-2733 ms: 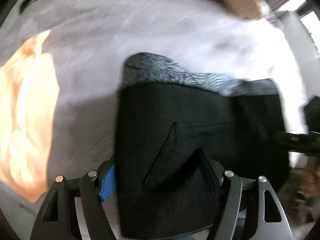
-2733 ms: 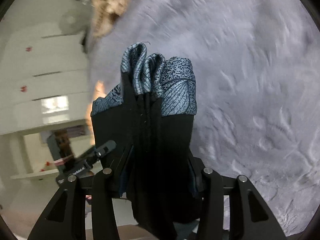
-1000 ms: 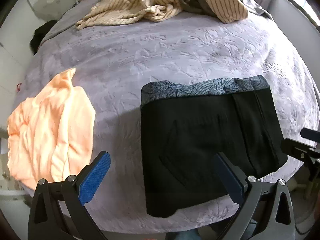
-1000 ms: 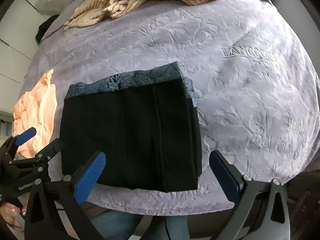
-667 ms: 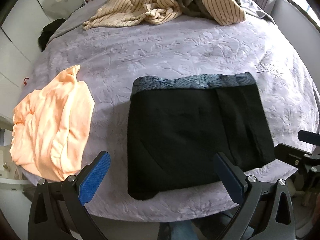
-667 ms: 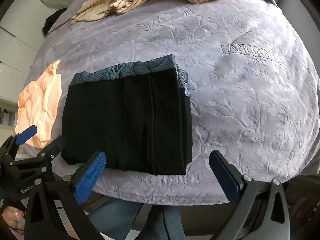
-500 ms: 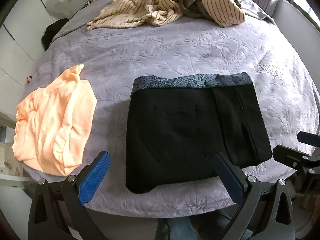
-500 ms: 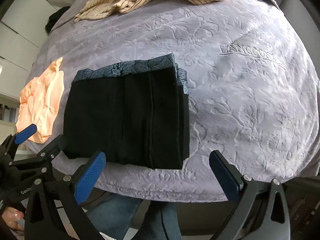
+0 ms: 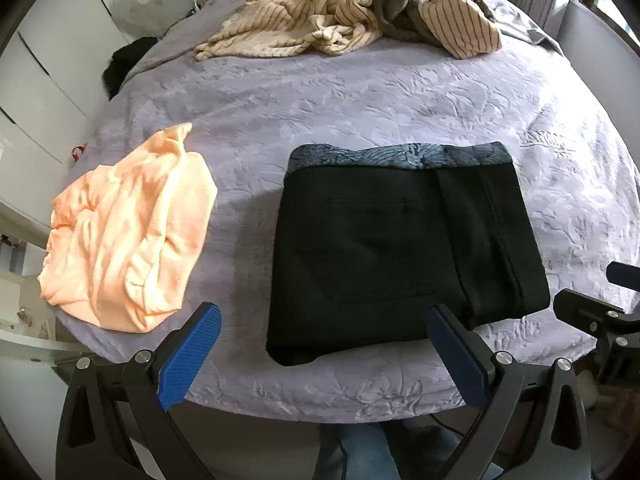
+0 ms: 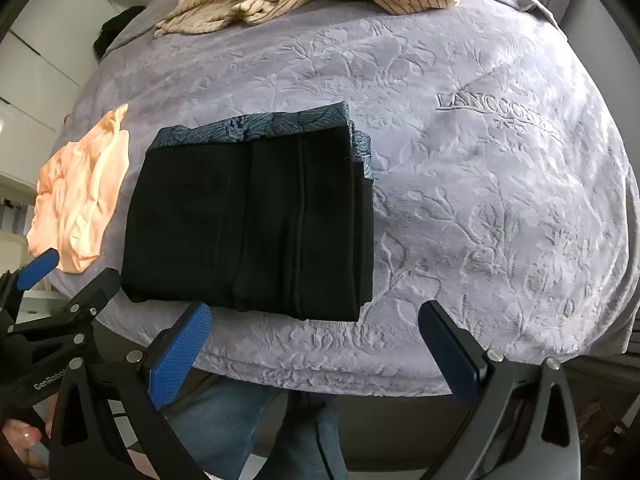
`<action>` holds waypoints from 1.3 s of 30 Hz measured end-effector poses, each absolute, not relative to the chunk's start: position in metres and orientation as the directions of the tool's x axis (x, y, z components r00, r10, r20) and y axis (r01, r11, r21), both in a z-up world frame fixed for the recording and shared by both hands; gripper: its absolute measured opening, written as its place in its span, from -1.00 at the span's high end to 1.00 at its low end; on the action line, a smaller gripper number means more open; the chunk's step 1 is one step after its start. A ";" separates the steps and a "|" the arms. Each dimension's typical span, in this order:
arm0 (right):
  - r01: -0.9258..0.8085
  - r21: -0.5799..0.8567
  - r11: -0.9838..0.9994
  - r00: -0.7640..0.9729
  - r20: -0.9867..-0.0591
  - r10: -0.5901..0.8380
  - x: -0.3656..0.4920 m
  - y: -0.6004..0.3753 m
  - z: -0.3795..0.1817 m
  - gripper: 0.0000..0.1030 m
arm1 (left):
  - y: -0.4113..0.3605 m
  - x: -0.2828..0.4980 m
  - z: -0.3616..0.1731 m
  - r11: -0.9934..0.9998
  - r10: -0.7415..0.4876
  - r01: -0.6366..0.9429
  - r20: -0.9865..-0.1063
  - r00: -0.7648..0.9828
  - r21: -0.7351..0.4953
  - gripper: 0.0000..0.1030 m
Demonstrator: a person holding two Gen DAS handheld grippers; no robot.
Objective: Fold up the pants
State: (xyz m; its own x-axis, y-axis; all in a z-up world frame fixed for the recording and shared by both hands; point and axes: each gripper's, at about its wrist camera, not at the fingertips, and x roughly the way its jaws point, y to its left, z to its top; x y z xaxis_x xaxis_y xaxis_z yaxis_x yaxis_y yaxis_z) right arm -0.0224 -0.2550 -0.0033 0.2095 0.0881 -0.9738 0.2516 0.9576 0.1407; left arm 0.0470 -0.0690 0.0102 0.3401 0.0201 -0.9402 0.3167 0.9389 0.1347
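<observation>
The black pants (image 9: 392,248) lie folded into a compact rectangle on the lavender bedspread (image 9: 360,108), close to the near edge of the bed. The patterned blue-grey waistband (image 9: 400,156) runs along the far side of the stack. A rear pocket outline shows on the top layer in my left view. In my right view the layers at the right edge sit slightly uneven, with a sliver of patterned lining showing there.

My left gripper (image 9: 324,354) is spread wide, its blue-padded fingers (image 9: 188,360) clear of the cloth and holding nothing; it hangs off the near bed edge, in front of the pants. My right gripper (image 10: 314,354) is likewise wide apart and empty, just off the near edge, with the folded stack ahead and to its left. Each gripper is visible at the margin of the other's view (the left one at the lower left of the right view, the right one at the right edge of the left view).

Other items noted: a crumpled peach garment (image 9: 124,236) left of the pants, apart from them; a heap of striped beige clothing (image 9: 344,20) at the far side of the bed; a dark item (image 9: 124,60) at the far left edge of the bed. Embossed lettering (image 10: 492,114) is on the bedspread to the right of the pants. Blue denim legs (image 10: 256,428) of a person show below the bed edge.
</observation>
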 end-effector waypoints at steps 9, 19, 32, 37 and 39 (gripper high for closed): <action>0.238 0.096 0.967 0.211 -0.976 0.046 -0.025 -0.250 0.000 -1.00 | -0.067 0.043 0.010 0.941 0.026 0.310 -0.942 0.335 0.136 -1.00; 0.214 0.075 0.974 0.218 -0.975 0.028 -0.026 -0.245 0.002 -1.00 | -0.070 0.040 0.011 0.940 0.024 0.314 -0.943 0.333 0.134 -1.00; 0.212 0.058 0.976 0.215 -0.977 0.011 -0.026 -0.243 0.003 -1.00 | -0.075 0.040 0.008 0.933 0.015 0.335 -0.946 0.325 0.130 -1.00; 0.213 0.057 0.976 0.213 -0.977 0.010 -0.025 -0.246 0.002 -1.00 | -0.074 0.041 0.007 0.934 0.015 0.333 -0.948 0.318 0.126 -1.00; 0.212 0.058 0.976 0.212 -0.977 0.012 -0.025 -0.245 0.002 -1.00 | -0.074 0.042 0.006 0.935 0.014 0.333 -0.949 0.314 0.124 -1.00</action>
State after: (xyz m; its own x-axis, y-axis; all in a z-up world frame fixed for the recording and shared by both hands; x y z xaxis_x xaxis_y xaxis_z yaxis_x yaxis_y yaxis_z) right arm -0.0249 -0.2453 0.0019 0.2122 0.0123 -0.9772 0.2120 0.9755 0.0583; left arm 0.0419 -0.0735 0.0062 0.3138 0.0141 -0.9494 0.3327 0.9349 0.1238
